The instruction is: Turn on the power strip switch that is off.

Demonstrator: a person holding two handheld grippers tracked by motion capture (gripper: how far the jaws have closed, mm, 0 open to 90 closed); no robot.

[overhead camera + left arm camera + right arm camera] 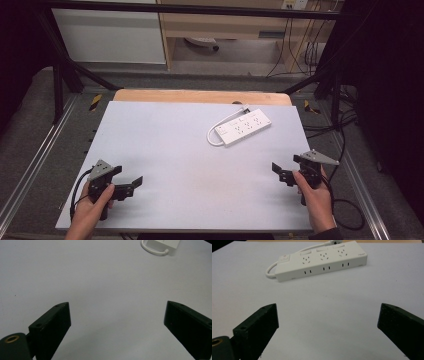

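**Both grippers wide, power strip untouched at the far right of the board**

Start at your left. Your left hand [92, 205] holds the left gripper [131, 185] low over the near left corner of the white board [165, 150], close to its front edge. Its jaws stand wide apart, pointing toward the middle of the board, and nothing sits between them. In the left gripper view you see bare white surface between the two black jaws, and far off at the top right edge a corner of the power strip [163, 244] with the loop of its cord [152, 250].

Move across to the middle: the board is plain here, with a faint smudged patch toward the near side.

Further right and farther from you lies the power strip [245, 127], flat on the board, turned at a slant with its sockets facing up. Its white cord [218, 131] curls out of the left end and runs back along the far side. It is well apart from both grippers.

At your right, your right hand [316, 197] holds the right gripper [284, 172] near the board's right edge. Its jaws are also spread wide and hold nothing. In the right gripper view the power strip [320, 260] lies ahead of the jaws, a red switch at its left end.
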